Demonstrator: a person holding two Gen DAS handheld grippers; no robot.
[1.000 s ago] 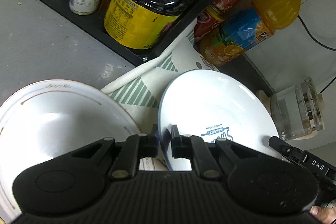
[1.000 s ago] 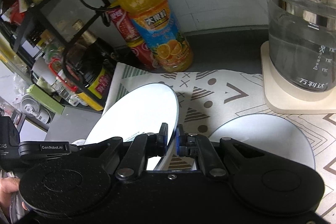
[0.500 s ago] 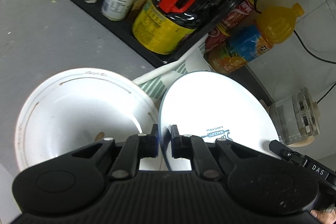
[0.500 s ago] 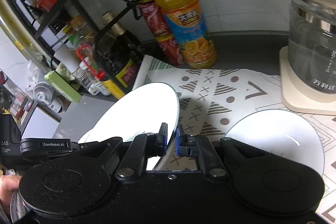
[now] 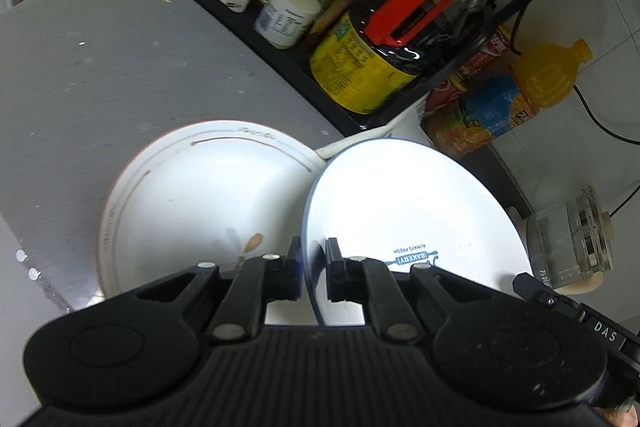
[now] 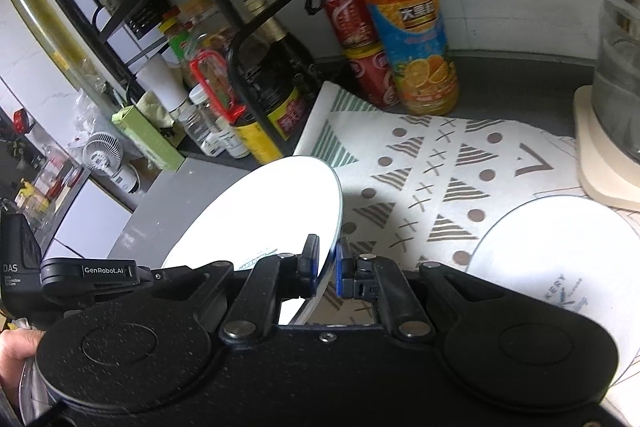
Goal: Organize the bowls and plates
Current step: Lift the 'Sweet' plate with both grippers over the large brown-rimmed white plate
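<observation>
Plates are the business: the left gripper [image 5: 313, 269] is pinched on the rim of a blue-edged plate [image 5: 400, 203] printed "BAKERY ALWAYS FRESH", raised and tilted beside a brown-ringed bowl [image 5: 192, 195]. The right gripper [image 6: 327, 269] likewise clamps a tilted white plate [image 6: 272, 211] above the patterned mat [image 6: 432, 163], near another "BAKERY" plate [image 6: 552, 239]. Best lowered level and square before letting go. The left unit reads "GenRobot.AI" and "DAS".

bowl [image 5: 192, 203] left of tilted plate [image 5: 404, 211]; second plate [image 6: 560, 251] on mat [image 6: 424, 163], right.
</observation>
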